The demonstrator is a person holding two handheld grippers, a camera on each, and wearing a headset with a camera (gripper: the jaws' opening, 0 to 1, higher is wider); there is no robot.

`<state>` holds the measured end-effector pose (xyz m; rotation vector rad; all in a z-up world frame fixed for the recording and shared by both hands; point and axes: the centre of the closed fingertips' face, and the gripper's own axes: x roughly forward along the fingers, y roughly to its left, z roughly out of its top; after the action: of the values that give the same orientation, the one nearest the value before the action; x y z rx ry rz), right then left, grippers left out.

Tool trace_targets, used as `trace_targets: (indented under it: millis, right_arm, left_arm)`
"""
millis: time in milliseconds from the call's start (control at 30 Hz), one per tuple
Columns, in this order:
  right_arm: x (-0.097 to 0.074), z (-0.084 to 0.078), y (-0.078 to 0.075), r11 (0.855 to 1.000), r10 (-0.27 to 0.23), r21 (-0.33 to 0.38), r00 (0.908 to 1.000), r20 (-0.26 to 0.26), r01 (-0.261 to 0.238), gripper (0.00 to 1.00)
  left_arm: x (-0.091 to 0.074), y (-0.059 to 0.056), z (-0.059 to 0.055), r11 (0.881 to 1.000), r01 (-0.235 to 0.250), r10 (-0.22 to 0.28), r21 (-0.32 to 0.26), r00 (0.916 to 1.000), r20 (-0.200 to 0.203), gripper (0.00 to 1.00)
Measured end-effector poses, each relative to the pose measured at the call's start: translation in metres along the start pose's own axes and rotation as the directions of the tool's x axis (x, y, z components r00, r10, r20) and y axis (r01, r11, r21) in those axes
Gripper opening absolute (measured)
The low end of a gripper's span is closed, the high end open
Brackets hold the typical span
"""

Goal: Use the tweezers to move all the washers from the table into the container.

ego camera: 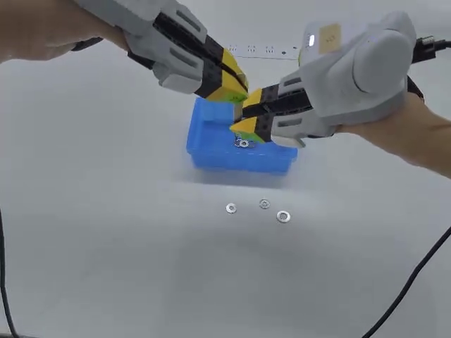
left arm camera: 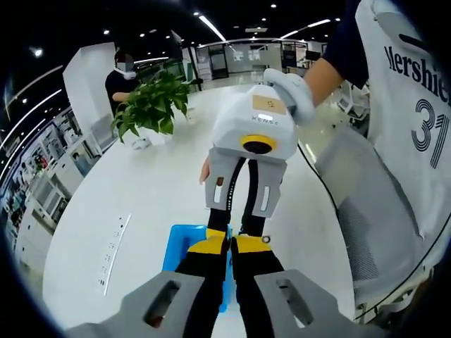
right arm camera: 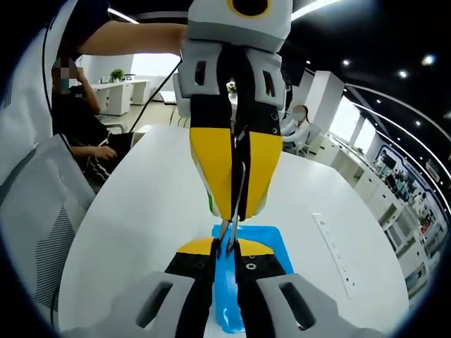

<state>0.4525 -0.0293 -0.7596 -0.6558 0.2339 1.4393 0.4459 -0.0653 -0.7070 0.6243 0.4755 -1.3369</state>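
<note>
**Fig. Two hand-held grippers hold thin steel tweezers [right arm camera: 227, 236] over a blue rectangular plastic container [ego camera: 211, 153].**
The left gripper [ego camera: 237, 86] and the right gripper [ego camera: 248, 128] both show narrow jaws, apparently pinching the tweezers from two ends. One small flat metal washer [ego camera: 244, 144] lies in the container under the tips. Three more washers [ego camera: 231, 208] sit on the white table [ego camera: 106, 246], just near of it. Risk: if either grip eases unevenly, the tweezers could twist and flick a washer over the low wall. Legible: "31" on a white jersey [left arm camera: 423, 127] (the word above is cut off).
</note>
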Motion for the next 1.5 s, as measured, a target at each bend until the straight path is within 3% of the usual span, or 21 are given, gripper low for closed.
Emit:
trace_targets:
  millis: [300, 433, 733, 933, 1167, 1500]
  right_arm:
    - [-0.003, -0.002, 0.041, 0.999, 0.041, 0.014, 0.9991, -0.011, -0.040, 0.11]
    - [0.000, -0.009, 0.057, 0.998, 0.060, 0.012, 0.9979, -0.025, -0.059, 0.11]
    - [0.008, -0.025, 0.081, 0.995, 0.095, 0.023, 0.9941, -0.052, -0.093, 0.11]
    - [0.011, -0.035, 0.091, 0.993, 0.113, 0.044, 0.9918, -0.060, -0.110, 0.11]
    - [0.018, -0.043, 0.096, 0.991, 0.125, 0.065, 0.9900, -0.066, -0.121, 0.11]
    - [0.029, -0.052, 0.087, 0.992, 0.116, 0.050, 0.9897, -0.084, -0.112, 0.11]
  left_arm:
    - [0.003, -0.040, -0.005, 1.000, 0.020, -0.020, -0.018, 0.9996, 0.018, 0.07]
    - [0.009, -0.053, -0.012, 0.998, 0.026, -0.025, -0.049, 0.9992, 0.030, 0.07]
    - [0.021, -0.074, -0.028, 0.994, 0.045, -0.044, -0.095, 0.9989, 0.016, 0.07]
    - [0.028, -0.083, -0.035, 0.991, 0.052, -0.050, -0.121, 0.9985, 0.023, 0.07]
    - [0.033, -0.085, -0.044, 0.988, 0.051, -0.046, -0.145, 0.9983, 0.036, 0.07]
    - [0.035, -0.073, -0.057, 0.983, 0.034, -0.028, -0.180, 0.9989, 0.036, 0.07]
